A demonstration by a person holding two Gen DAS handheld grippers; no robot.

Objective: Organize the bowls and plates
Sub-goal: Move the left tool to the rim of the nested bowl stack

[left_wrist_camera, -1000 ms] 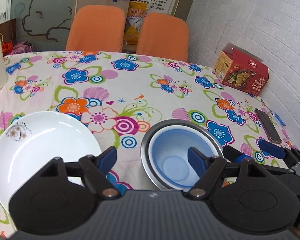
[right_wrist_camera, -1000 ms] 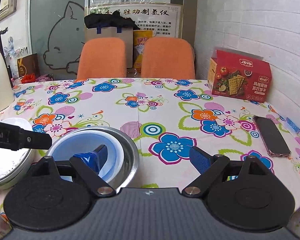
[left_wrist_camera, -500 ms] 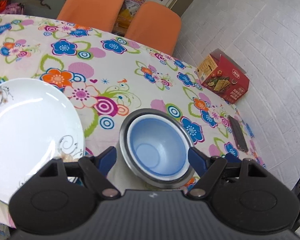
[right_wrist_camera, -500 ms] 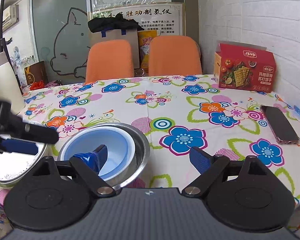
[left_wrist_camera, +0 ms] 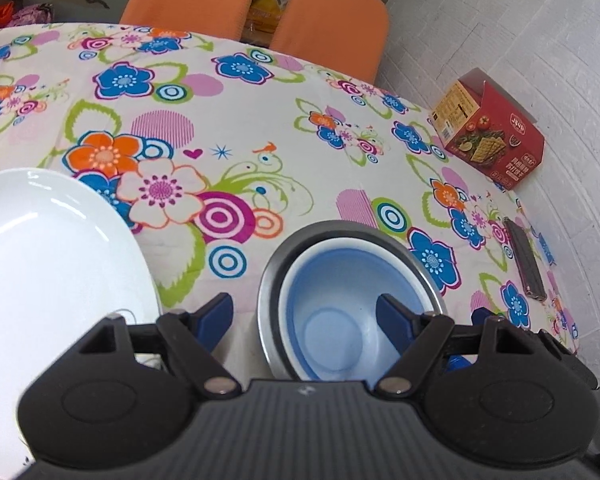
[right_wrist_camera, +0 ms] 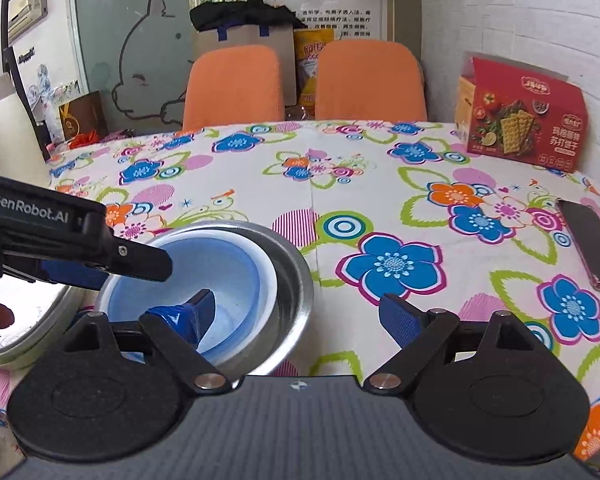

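Looking down our left gripper (left_wrist_camera: 306, 314), we see its two blue-padded fingers (left_wrist_camera: 216, 314) spread wide apart with nothing between them that they press on. One finger hangs over the tablecloth (left_wrist_camera: 260, 120) just left of the steel bowl (left_wrist_camera: 268, 280); the other sits over the inside of the blue bowl (left_wrist_camera: 340, 300). The blue bowl is nested in the steel bowl, and the pair stands on the near part of the table. To the left lies a white plate (left_wrist_camera: 52, 272), close to the steel bowl; whether they touch we cannot tell, because the gripper body hides that spot.

From our right gripper (right_wrist_camera: 296, 316), the jaws likewise stand wide open. Its left finger dips inside the blue bowl (right_wrist_camera: 228, 272), near the inner wall, and its right finger hangs over bare cloth to the right of the steel bowl (right_wrist_camera: 296, 280), so the right-hand walls of both bowls lie between them, ungripped. The left gripper's black arm (right_wrist_camera: 72, 240) reaches in from the left edge above the blue bowl's rim. Beneath it, at the far left, we see the plate (right_wrist_camera: 24, 340) in side view with a metallic-looking rim.

Further off, a red cracker box (right_wrist_camera: 524, 116) stands by the white brick wall, a phone (right_wrist_camera: 592, 248) lies on the cloth at the right, and two orange chairs (right_wrist_camera: 232, 84) face the table's far side.
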